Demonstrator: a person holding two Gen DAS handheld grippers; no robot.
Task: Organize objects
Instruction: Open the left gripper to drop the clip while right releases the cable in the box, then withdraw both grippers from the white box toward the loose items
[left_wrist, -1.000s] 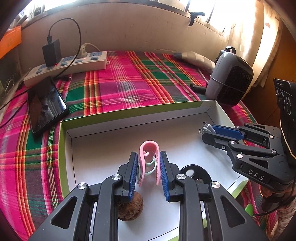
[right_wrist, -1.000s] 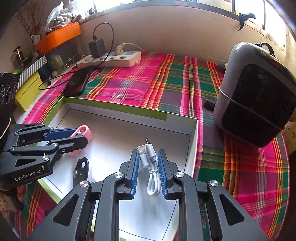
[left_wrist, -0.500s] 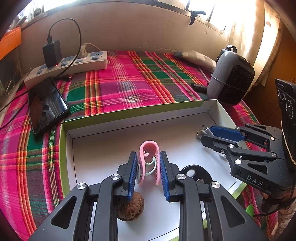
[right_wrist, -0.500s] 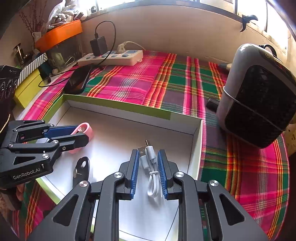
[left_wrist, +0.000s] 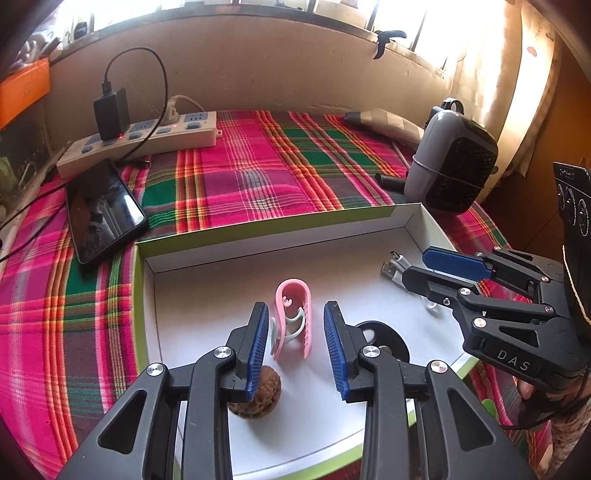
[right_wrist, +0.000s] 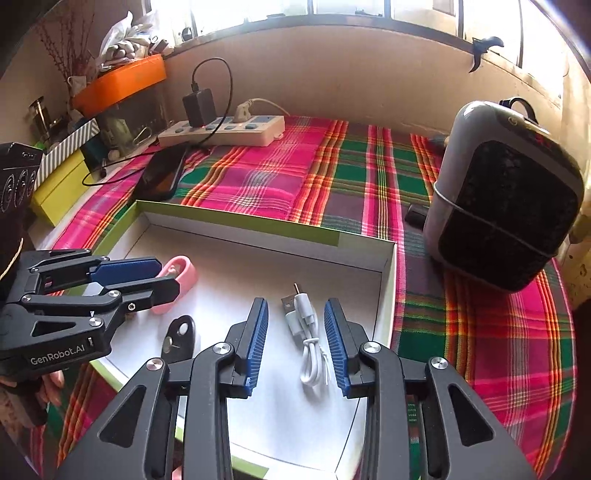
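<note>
- My left hand-held gripper (left_wrist: 295, 347) hangs over the shallow white cardboard box with green outer walls (left_wrist: 266, 225), its blue-padded fingers spread apart with nothing clamped.
- Between those fingers lies the pink plastic U-shaped clip (left_wrist: 293, 321), on the box floor, with visible gaps to both pads; a pale green curl sits inside it.
- A brown wrinkled walnut (left_wrist: 256, 398) rests on the box floor under the left finger.
- A flat black disc with a cut-out (left_wrist: 384, 338) lies just right of the clip.
- My right hand-held gripper (right_wrist: 295, 347) is also spread wide over the same box near its right wall.
- The coiled white USB cable (right_wrist: 306, 332) lies on the floor between its pads, touching neither that I can see.
- In the right wrist view, the left tool's tips overlap the pink clip.
- The box sits on a pink, green and red plaid cloth (right_wrist: 280, 173).
- Beyond it: a white power strip with a black charger plugged in (left_wrist: 147, 134), a black smartphone (left_wrist: 99, 210), and a grey and black rounded appliance (right_wrist: 506, 210) to the right.
</note>
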